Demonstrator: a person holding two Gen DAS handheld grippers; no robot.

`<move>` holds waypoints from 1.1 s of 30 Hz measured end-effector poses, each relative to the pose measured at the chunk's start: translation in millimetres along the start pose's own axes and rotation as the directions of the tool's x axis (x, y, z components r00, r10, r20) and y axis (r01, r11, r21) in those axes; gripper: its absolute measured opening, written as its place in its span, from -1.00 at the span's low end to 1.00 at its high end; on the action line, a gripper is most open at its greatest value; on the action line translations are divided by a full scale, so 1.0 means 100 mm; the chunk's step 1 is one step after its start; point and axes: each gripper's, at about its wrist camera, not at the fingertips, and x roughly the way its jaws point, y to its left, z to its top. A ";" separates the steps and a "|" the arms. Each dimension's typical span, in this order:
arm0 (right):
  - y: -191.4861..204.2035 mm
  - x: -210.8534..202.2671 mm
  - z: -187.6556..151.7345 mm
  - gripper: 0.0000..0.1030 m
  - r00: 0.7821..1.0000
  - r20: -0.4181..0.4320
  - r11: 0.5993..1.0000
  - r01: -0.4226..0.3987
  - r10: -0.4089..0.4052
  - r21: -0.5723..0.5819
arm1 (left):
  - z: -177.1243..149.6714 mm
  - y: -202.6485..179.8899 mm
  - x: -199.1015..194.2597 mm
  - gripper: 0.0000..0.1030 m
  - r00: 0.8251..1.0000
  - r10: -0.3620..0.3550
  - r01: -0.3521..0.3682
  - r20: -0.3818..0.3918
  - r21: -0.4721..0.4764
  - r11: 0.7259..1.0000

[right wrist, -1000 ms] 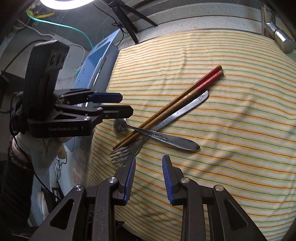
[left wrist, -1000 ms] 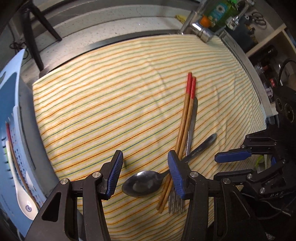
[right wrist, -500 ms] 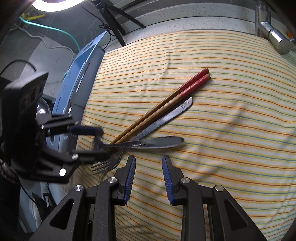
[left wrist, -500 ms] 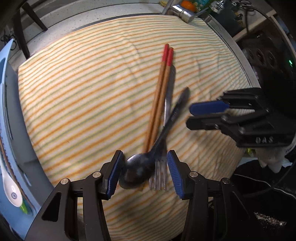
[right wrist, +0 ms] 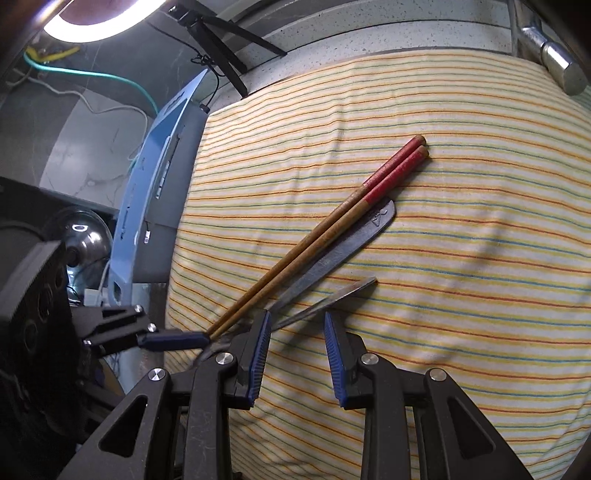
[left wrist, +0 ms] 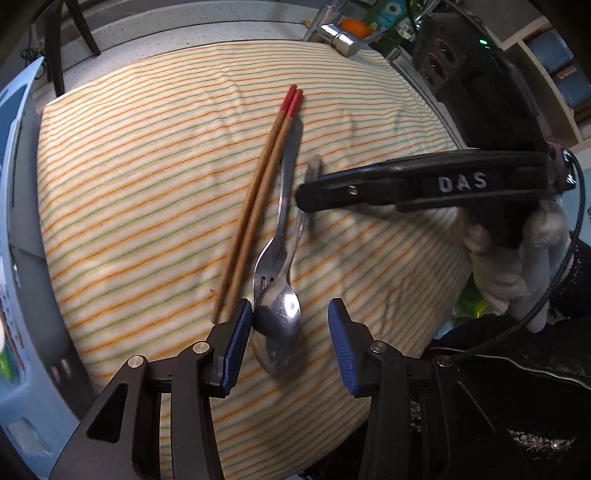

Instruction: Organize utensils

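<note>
A metal spoon (left wrist: 279,317) lies on the striped cloth (left wrist: 147,155), its bowl between the pads of my open left gripper (left wrist: 286,347), touching the left pad. A metal fork (left wrist: 275,251) and two red-tipped wooden chopsticks (left wrist: 258,195) lie just beyond it. My right gripper (right wrist: 297,349) is open, its pads straddling the spoon's handle (right wrist: 332,295); the fork handle (right wrist: 354,242) and chopsticks (right wrist: 332,218) lie beyond. In the left wrist view the right gripper's fingers (left wrist: 325,188) hover over the spoon handle's far end.
A blue utensil tray (left wrist: 11,229) stands off the cloth's left edge; it also shows in the right wrist view (right wrist: 147,192). A metal faucet (left wrist: 341,35) is at the far edge. The left gripper (right wrist: 170,338) reaches in from the left in the right wrist view.
The spoon has swung round and now lies beside the fork, handle pointing away. My left gripper has opened wider around the bowl. My right gripper has moved in over the spoon's handle.
</note>
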 end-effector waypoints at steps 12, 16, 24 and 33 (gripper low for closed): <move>0.06 0.00 0.00 -0.47 1.000 -0.012 1.000 -0.021 0.021 -0.005 | -0.15 0.10 -0.13 -0.33 0.990 0.111 -0.105 0.087 -0.075 0.992; 0.10 -0.01 0.02 -0.47 1.000 -0.005 1.000 -0.027 0.027 -0.003 | -0.13 0.18 -0.23 -0.33 0.985 0.133 -0.123 0.113 -0.093 0.988; 0.26 -0.01 0.14 -0.47 0.998 0.012 0.998 -0.055 0.055 -0.026 | -0.13 0.32 -0.34 -0.35 0.967 0.208 -0.189 0.148 -0.136 0.973; 0.17 -0.06 0.11 -0.47 0.991 0.006 0.990 -0.131 0.131 0.049 | -0.37 0.16 -0.45 -0.26 0.960 0.240 -0.237 0.145 -0.039 0.971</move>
